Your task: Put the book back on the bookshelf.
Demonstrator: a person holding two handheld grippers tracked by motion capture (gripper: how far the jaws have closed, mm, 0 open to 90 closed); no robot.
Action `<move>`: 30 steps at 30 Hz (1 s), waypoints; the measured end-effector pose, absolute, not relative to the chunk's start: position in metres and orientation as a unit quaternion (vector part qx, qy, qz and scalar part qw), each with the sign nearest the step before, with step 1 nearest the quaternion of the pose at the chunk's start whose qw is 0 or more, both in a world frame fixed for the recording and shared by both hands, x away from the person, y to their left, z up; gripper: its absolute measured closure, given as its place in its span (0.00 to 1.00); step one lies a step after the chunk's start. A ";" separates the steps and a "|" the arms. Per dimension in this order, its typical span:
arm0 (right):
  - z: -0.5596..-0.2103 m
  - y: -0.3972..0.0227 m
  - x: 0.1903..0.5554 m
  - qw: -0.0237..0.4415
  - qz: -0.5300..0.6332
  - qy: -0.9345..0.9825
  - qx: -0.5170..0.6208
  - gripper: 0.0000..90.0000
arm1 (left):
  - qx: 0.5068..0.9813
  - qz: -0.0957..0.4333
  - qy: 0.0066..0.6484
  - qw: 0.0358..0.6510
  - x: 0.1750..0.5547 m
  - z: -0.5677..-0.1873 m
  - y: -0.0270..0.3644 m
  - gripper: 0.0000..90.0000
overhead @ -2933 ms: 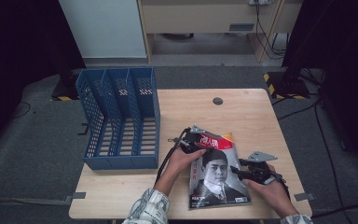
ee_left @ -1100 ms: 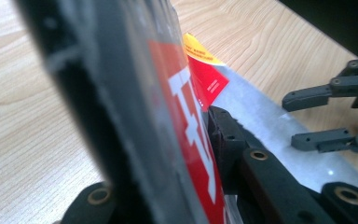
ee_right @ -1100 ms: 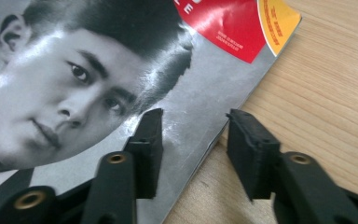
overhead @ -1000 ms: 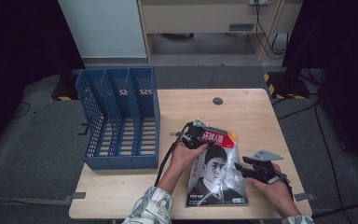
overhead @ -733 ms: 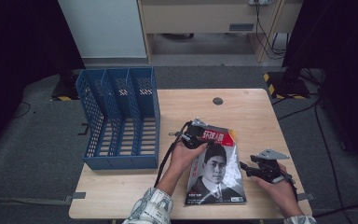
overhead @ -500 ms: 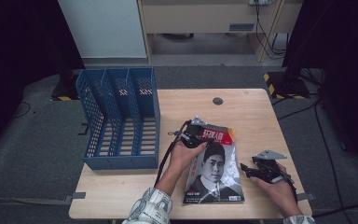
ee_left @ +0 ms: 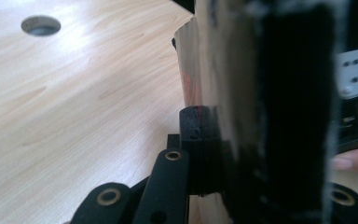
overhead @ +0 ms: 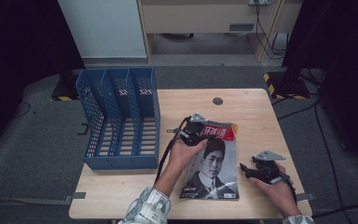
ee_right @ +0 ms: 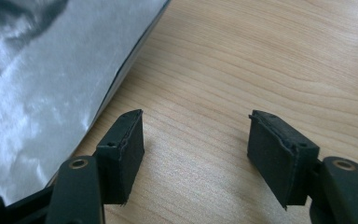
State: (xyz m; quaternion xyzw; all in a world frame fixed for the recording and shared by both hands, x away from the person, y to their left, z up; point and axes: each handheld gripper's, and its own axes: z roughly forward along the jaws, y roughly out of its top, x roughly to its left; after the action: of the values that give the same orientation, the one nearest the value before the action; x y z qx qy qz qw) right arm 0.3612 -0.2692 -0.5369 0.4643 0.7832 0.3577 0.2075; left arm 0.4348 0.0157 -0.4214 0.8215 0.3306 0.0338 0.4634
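A magazine (overhead: 212, 168) with a portrait cover and a red title band lies on the wooden table (overhead: 256, 116). My left gripper (overhead: 199, 132) is shut on its far left corner. In the left gripper view the magazine (ee_left: 209, 70) stands edge-on between the jaws of the left gripper (ee_left: 228, 140). My right gripper (overhead: 245, 169) rests just right of the magazine's lower half, open and holding nothing. In the right gripper view the right gripper (ee_right: 196, 140) shows bare wood between its pads, with the magazine (ee_right: 51, 84) edge just to the left.
A blue three-slot file rack (overhead: 121, 121) lies on the table's left side, beside the left hand. A round cable hole (overhead: 217, 101) sits near the far edge. Bare wood stretches to the right and behind the magazine.
The right gripper has let go of the magazine's right edge and drawn away to the right. The magazine has settled flatter and shifted slightly left, still held by the left gripper.
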 end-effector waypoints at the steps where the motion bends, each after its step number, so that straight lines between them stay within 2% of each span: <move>1: -0.537 -0.269 0.361 0.207 0.358 0.783 0.465 0.40 | 0.821 0.035 0.329 0.466 0.435 -0.419 0.016 0.96; 12: -0.537 -0.270 0.357 0.208 0.357 0.782 0.467 0.40 | 0.807 0.030 0.322 0.495 0.444 -0.402 0.019 0.96; 30: -0.537 -0.269 0.356 0.207 0.357 0.779 0.471 0.39 | 0.772 0.072 0.341 0.531 0.427 -0.364 0.055 0.96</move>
State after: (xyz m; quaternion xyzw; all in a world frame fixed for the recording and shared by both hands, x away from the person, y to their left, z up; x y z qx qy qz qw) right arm 0.3562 -0.2690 -0.5370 0.4713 0.7792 0.3574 0.2075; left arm 0.4275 0.0547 -0.3638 0.7723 0.3410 0.0717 0.5312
